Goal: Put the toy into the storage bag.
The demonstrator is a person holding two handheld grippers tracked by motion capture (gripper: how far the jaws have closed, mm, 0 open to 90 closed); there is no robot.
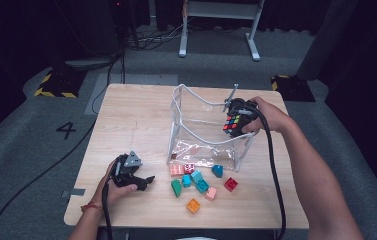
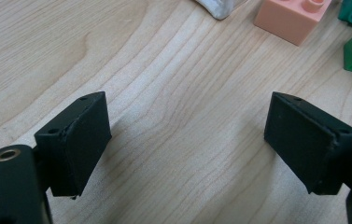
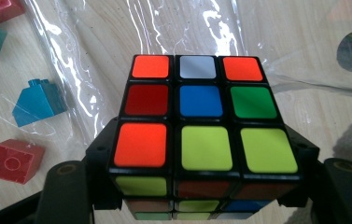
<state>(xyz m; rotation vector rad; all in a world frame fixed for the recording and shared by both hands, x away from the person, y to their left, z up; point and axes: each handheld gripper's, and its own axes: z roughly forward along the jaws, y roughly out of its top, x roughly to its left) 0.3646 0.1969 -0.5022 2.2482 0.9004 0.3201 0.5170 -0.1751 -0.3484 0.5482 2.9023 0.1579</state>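
My right gripper clamps a glossy stickered Rubik's cube at frame centre, over the clear crinkled plastic bag. My left gripper gapes empty above the wood-grain counter, lower left.

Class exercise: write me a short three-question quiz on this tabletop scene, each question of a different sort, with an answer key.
1. True or false: the right gripper holds the cube.
2. The left gripper has its jaws: A) shut on a brick, B) open over bare table, C) shut on the bag.
3. Fill in: the cube is held at the clear ____, behind the bricks.

Key: 1 true; 2 B; 3 bag.
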